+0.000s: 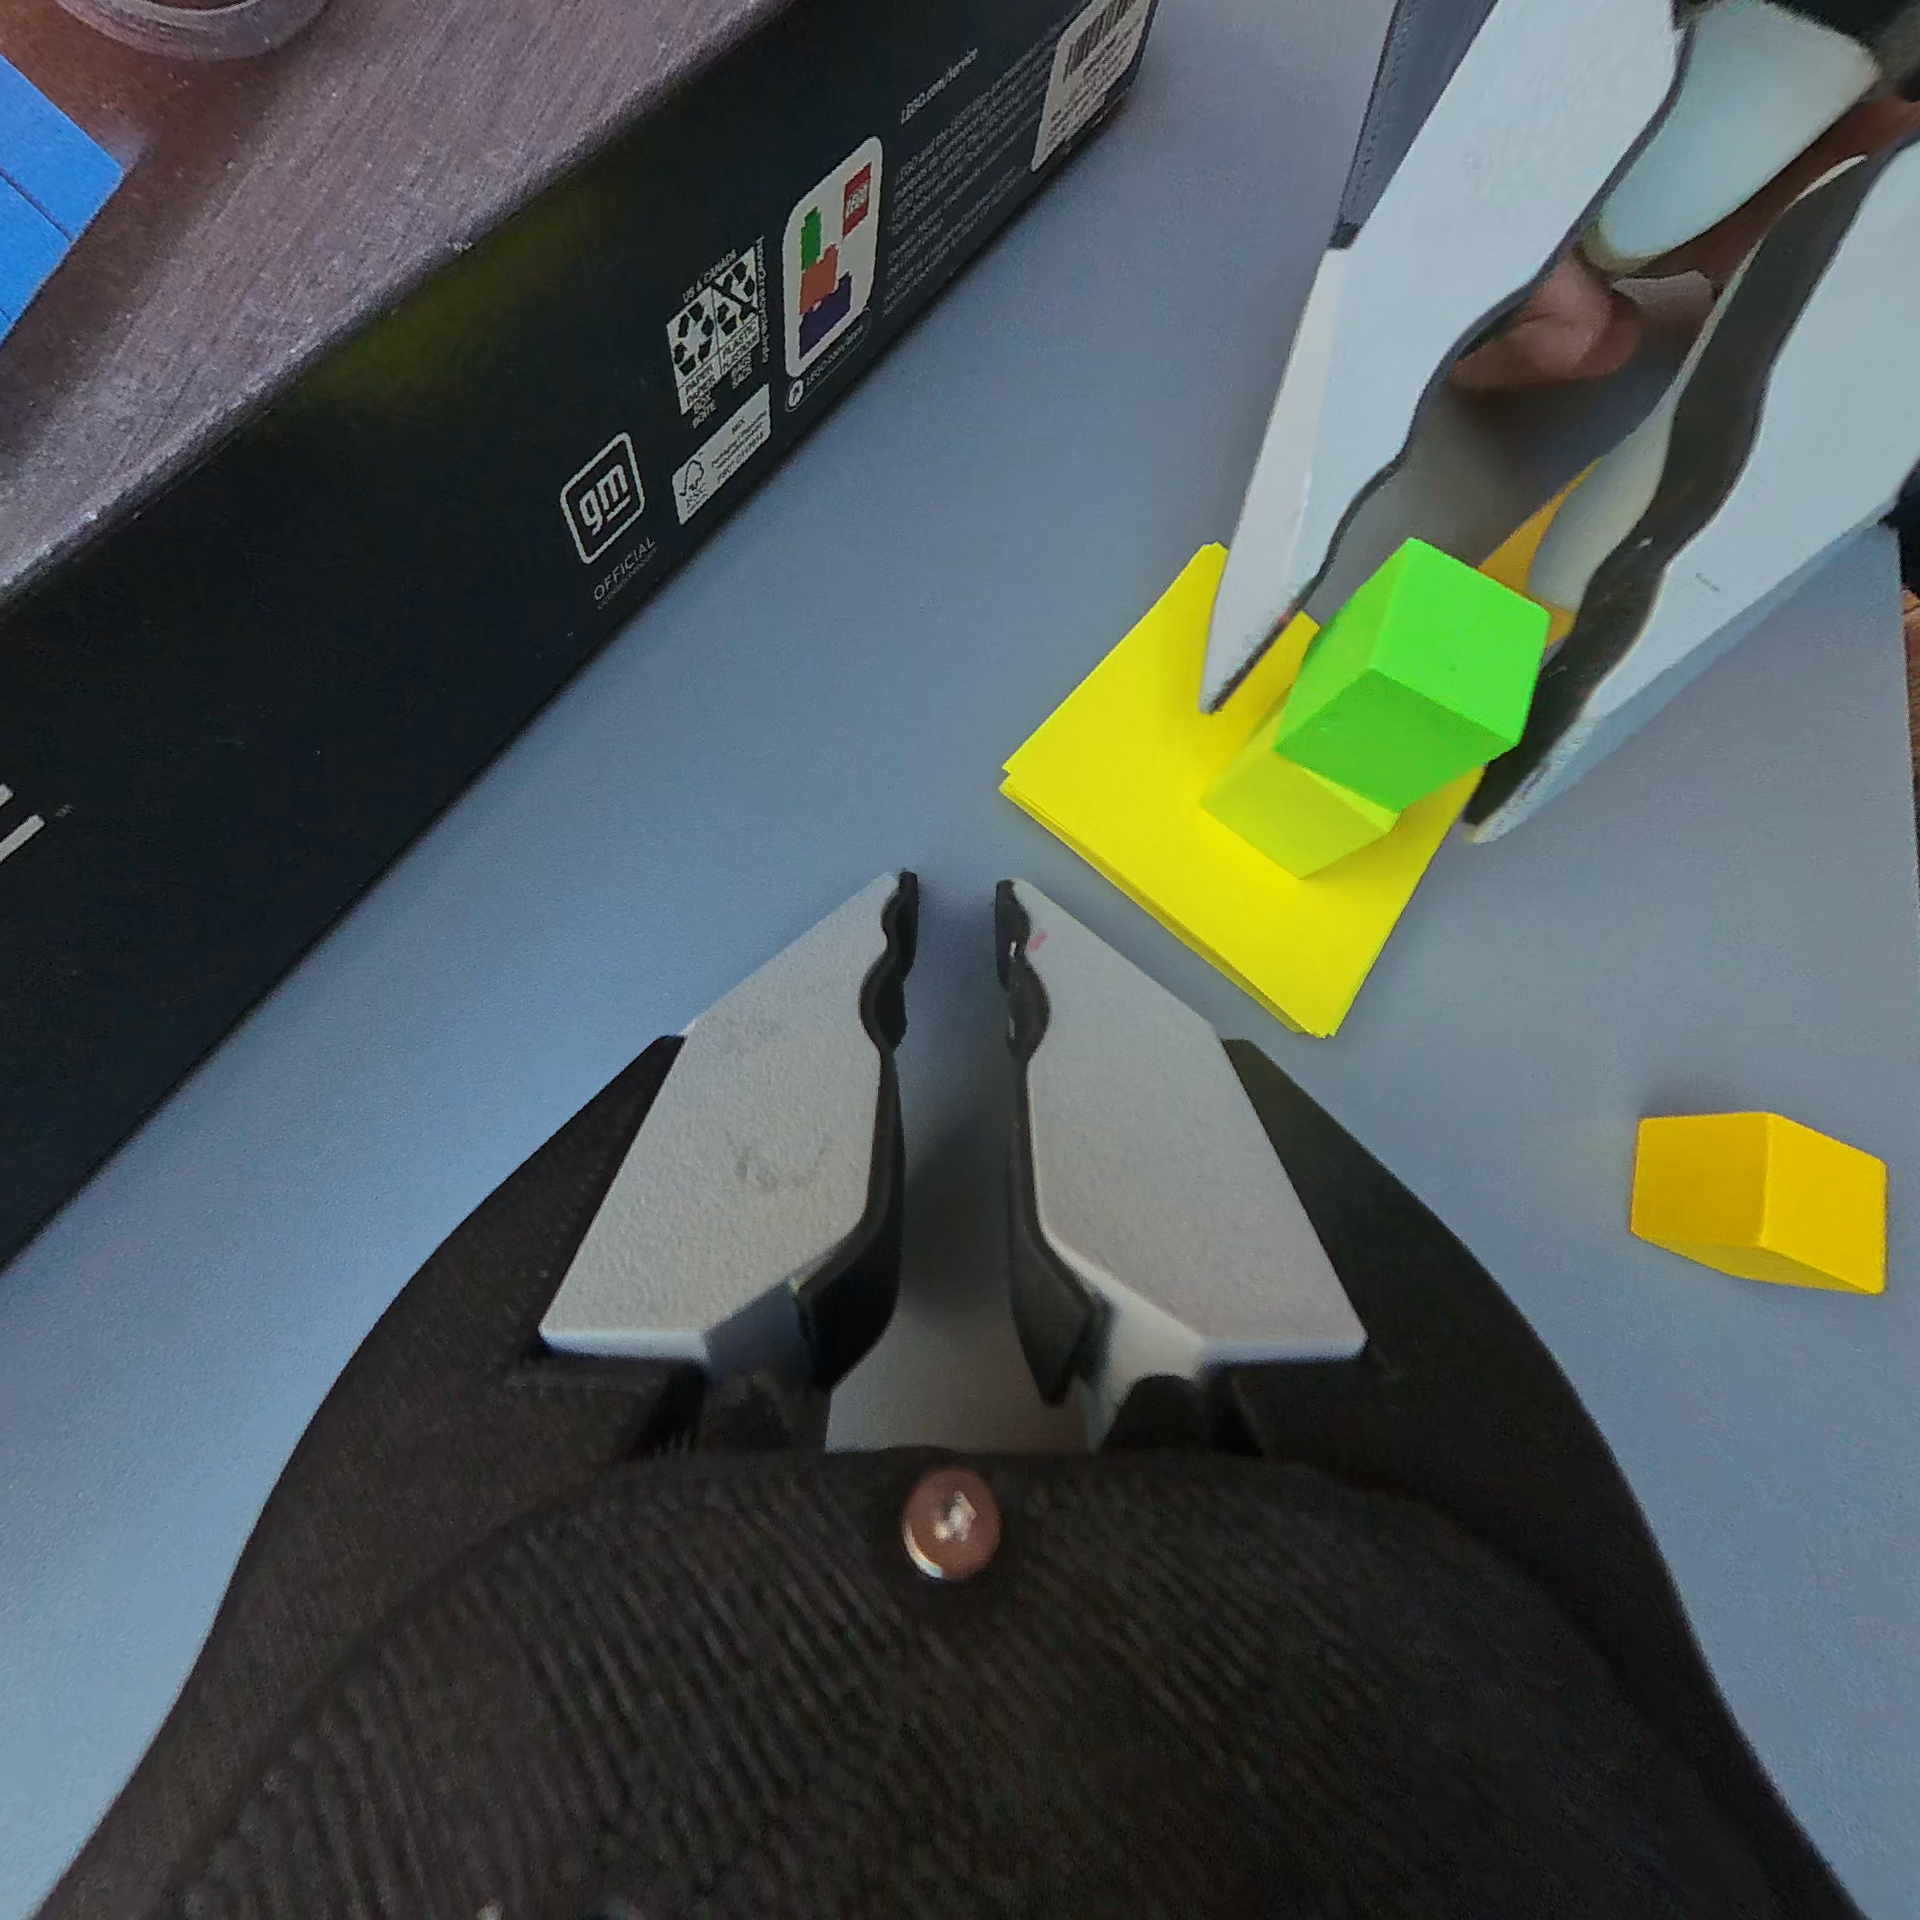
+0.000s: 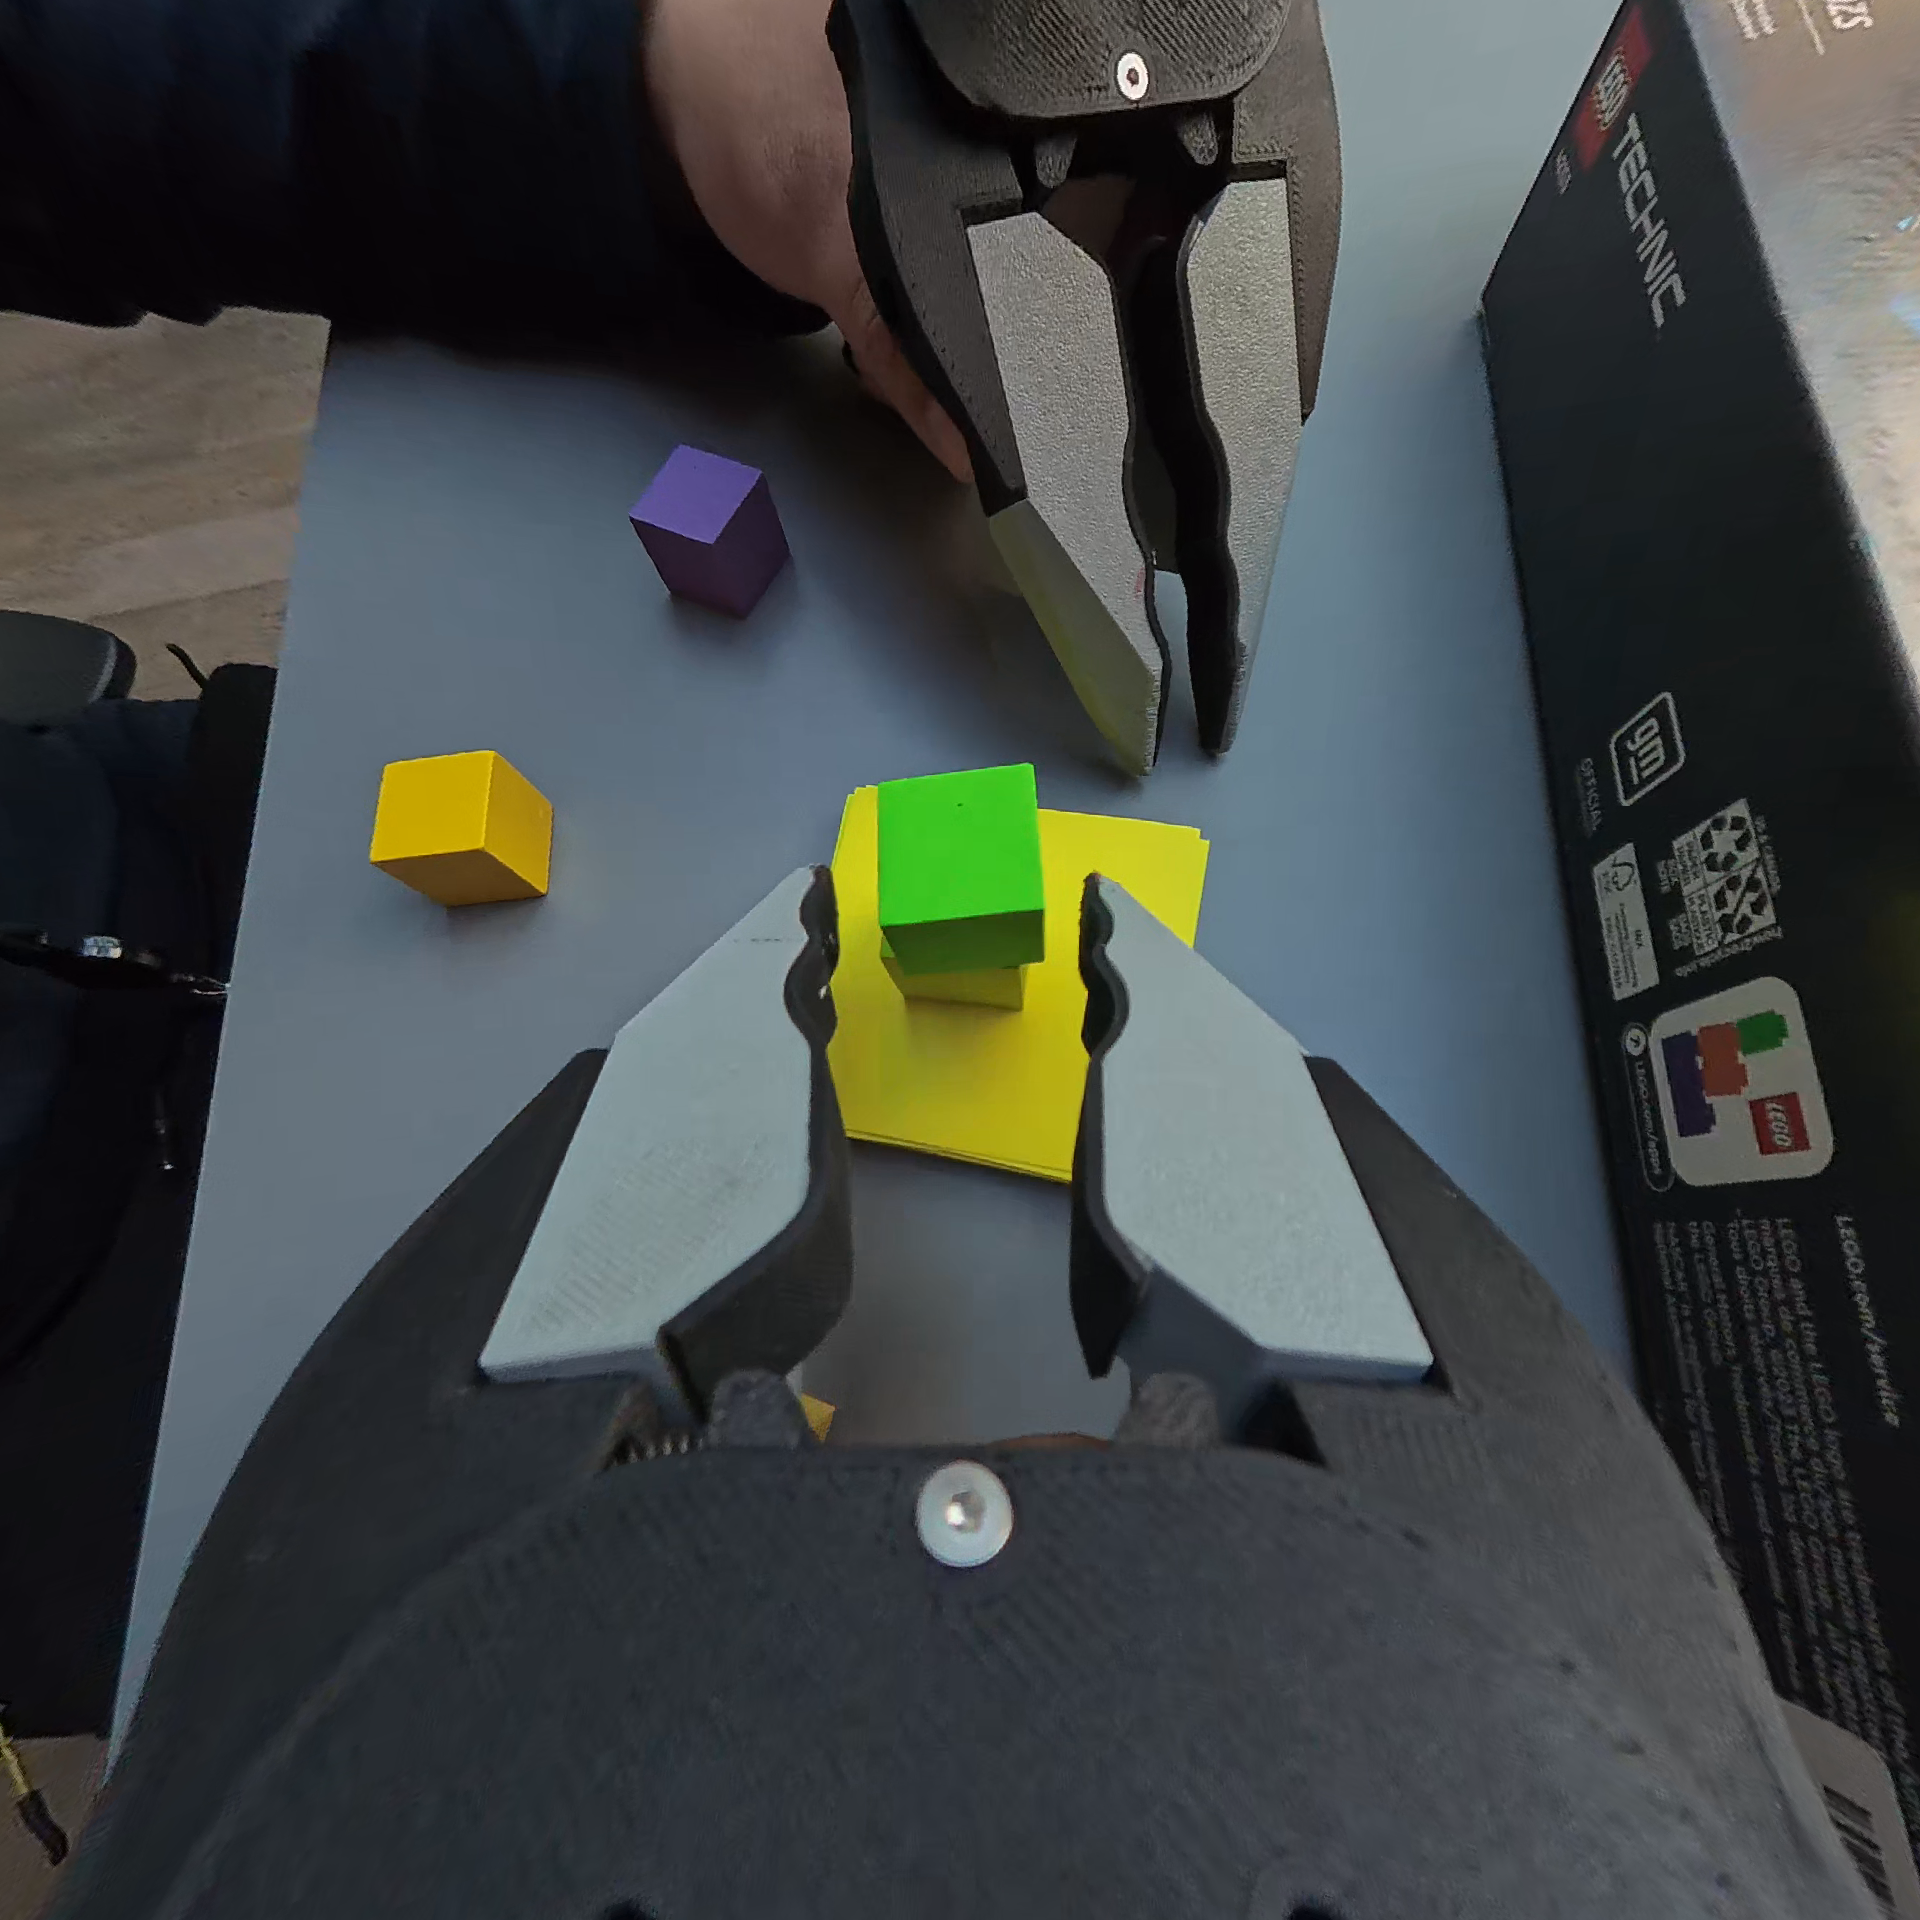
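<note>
Right now your right gripper (image 2: 956, 925) stands with its jaws spread on either side of the bright green wooden cube (image 2: 958, 862), and there is clear air between each black pad and the cube's faces — nothing is gripped. That green cube sits on top of a paler yellow-green cube (image 2: 961, 987), a little askew on it, and the pair stands on a square stack of yellow paper notes (image 2: 966, 1091) on the grey-blue tabletop (image 2: 468, 1039).

Judging from that skew, the stack looks touchy. If you back off, go straight along the fingers' own line so that neither pad brushes a green face; a sideways drift could nudge the top cube off its seat. If you mean to square it up instead, bring both pads in evenly so that they meet the cube together, not one first.

Your left gripper (image 1: 956, 899) hangs low over bare table just beside the near corner of the notes, its fingers nearly together with only a narrow slit between them and nothing in it. Keep it clear of the paper's edge — a bump there would shake the whole stack.

An orange-yellow wooden cube (image 2: 462, 826) and a purple wooden cube (image 2: 712, 530) lie apart on the table, and a long black cardboard box (image 2: 1714, 727) runs along one side.
</note>
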